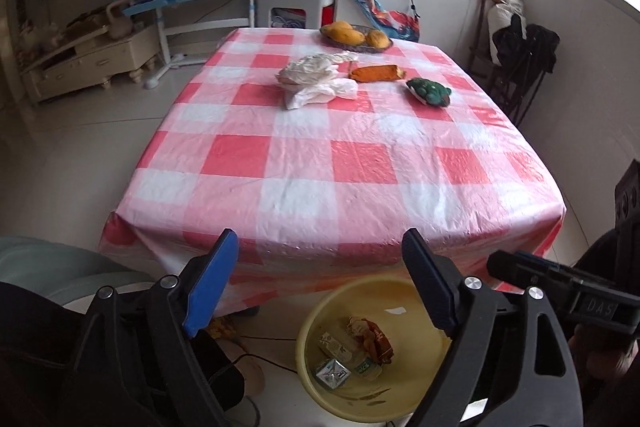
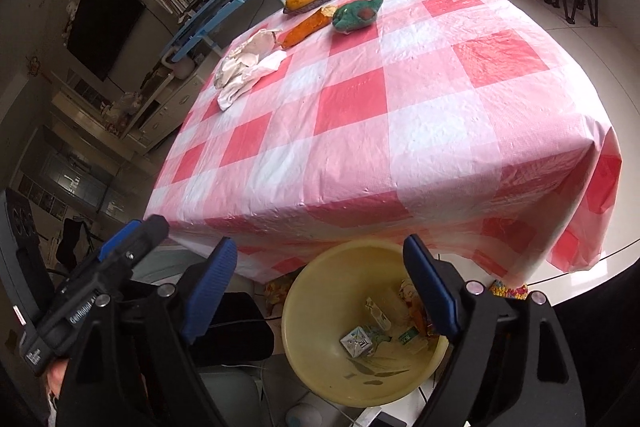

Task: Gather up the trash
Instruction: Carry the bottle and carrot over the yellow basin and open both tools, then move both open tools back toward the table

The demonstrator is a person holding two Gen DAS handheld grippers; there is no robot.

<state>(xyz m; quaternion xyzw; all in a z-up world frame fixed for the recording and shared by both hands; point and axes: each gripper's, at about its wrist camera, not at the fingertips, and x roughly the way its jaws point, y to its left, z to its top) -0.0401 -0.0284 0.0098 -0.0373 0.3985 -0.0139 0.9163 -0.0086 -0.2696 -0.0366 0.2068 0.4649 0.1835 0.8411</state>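
Both claws hang over the yellow bin (image 1: 316,327) on the floor at the near edge of the table (image 1: 280,155), and both stand wide with nothing between the fingers: left gripper (image 1: 320,287) spread above the rim, right gripper (image 2: 320,291) the same. Down in the bin lie a small carton (image 2: 356,341) and crumpled wrappers (image 1: 372,339). On the checked cloth, far side, more waits: white crumpled paper (image 1: 316,79), an orange packet (image 1: 376,73), a green packet (image 1: 430,91), beside a fruit plate (image 1: 356,35).
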